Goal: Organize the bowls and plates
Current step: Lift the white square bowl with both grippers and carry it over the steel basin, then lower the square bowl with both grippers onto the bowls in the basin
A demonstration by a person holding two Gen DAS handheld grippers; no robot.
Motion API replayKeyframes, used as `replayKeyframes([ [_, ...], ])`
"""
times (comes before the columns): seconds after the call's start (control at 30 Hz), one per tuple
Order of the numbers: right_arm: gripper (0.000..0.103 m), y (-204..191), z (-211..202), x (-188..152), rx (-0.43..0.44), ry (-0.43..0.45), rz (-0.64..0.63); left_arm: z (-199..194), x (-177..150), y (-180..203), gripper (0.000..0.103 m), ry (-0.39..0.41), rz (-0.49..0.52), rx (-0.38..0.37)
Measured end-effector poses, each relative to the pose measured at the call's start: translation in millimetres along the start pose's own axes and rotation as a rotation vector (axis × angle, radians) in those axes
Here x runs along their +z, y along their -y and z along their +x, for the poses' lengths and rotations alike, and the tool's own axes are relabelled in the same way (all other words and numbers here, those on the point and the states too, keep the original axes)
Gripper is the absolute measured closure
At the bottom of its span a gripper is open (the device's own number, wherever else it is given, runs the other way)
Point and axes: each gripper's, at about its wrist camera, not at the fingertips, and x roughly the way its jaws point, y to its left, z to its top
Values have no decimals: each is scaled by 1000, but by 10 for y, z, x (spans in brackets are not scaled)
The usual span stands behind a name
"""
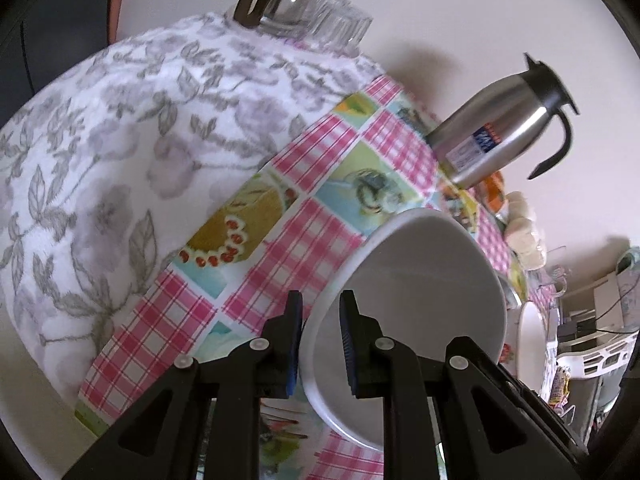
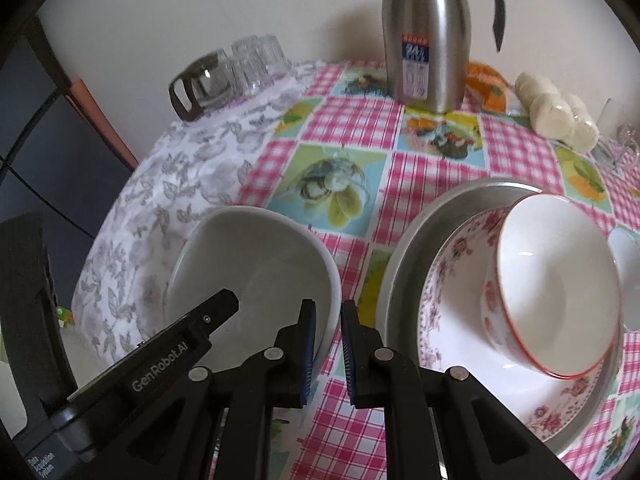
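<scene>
1 plain white ceramic bowl (image 2: 256,264). 1 white bowl w/ red rim & pink flower print (image 2: 556,284). 1 floral-edged white plate (image 2: 452,312), on 1 grey metal tray (image 2: 424,232). 1 steel thermos jug w/ black handle (image 2: 428,36). 1 glass coffee pot w/ brown handle (image 2: 204,84). Clear ribbed glasses (image 2: 260,60): several, exact no. unclear. 2 black two-finger grippers: left gripper (image 1: 320,344), right gripper (image 2: 326,350).

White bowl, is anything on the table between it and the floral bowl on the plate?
Nothing visible. Only tablecloth lies between the white bowl, held by the right gripper, and the floral bowl on its plate. The steel jug stands farther back.
</scene>
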Motion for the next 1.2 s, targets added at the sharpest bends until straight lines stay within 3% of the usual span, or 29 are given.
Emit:
replayKeyframes([
  [0.23,89,204,-304,-55,39,94,61,-262,-27,353,85,72,86,-17],
  [0.57,89,742,-745,-181,31,222,170,-511,-228,1070,85,142,259,-61],
  [0.93,88,1288,-1081,-344,33,328,287,-591,-515,1682,85,167,416,-90],
  [1.2,88,1572,-1204,-376,8,373,334,-511,-668,1933,85,155,472,-95],
])
